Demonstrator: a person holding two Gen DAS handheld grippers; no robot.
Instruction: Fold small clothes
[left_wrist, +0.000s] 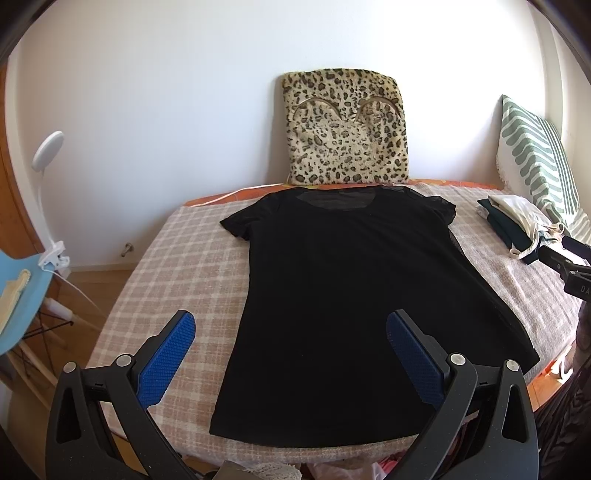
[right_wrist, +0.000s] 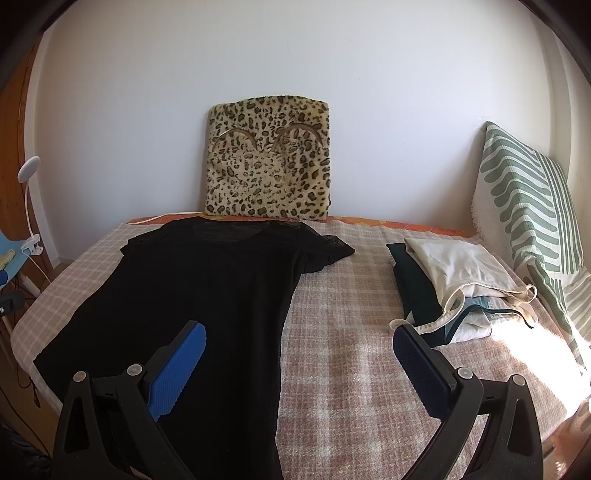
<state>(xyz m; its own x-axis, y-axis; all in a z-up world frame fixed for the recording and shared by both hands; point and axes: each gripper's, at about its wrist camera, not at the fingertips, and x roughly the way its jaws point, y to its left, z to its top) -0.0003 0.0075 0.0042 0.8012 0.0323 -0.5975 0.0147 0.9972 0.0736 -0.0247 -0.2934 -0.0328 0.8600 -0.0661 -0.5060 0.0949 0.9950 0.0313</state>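
Black T-shirt (left_wrist: 332, 295) lies flat, long axis running hem-near to neckline-far, apparently front up. Left gripper (left_wrist: 290, 354) and right gripper (right_wrist: 299, 363) wide open, empty.

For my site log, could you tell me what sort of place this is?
Most likely a bedroom: a bed under a checked blanket, a leopard-print cushion propped against the wall, and a black T-shirt spread out beside a pile of clothes.

**My two tongs, up close**

My left gripper (left_wrist: 291, 350) shows glossy black arms, curved like calipers, each with a triangular cut-out and round silver screws at the joints. Its fingers (left_wrist: 166, 363) carry bright blue pads with a fine diamond knurl. My right gripper (right_wrist: 299, 369) matches: black frame, silver screws, blue textured pads (right_wrist: 177, 373).
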